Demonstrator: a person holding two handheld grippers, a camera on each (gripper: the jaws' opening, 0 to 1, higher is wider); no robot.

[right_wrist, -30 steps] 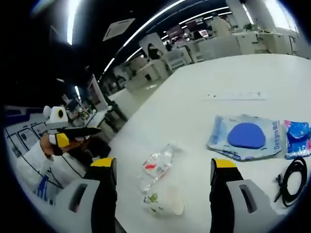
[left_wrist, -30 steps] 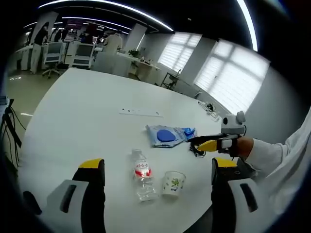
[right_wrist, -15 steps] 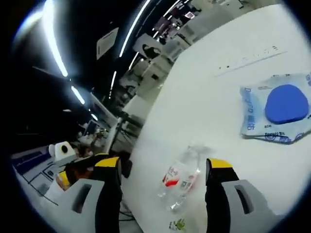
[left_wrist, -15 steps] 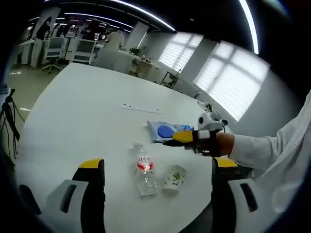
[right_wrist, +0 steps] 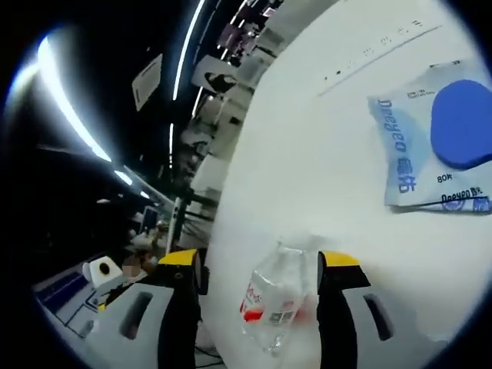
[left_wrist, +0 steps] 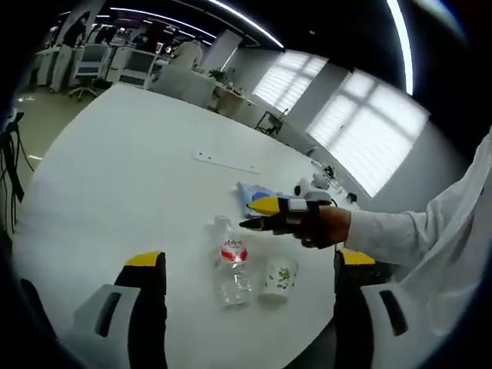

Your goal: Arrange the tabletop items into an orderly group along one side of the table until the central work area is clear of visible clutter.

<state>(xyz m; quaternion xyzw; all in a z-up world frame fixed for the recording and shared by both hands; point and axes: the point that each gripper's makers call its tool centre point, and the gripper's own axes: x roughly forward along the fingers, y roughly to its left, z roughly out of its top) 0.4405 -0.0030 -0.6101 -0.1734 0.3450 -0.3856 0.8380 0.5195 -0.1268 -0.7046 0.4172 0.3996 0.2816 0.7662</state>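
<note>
The clear water bottle lies on the white bench, its red label carrying white writing too small to read; a paper cup printed with green leaves stands just right of it; the blue-disc packet beyond reads "Deeyeo". The right tool has its jaws spread either side of the bottle; the left tool hangs open nearer. Office desks and bright blinds lie far behind.
</note>
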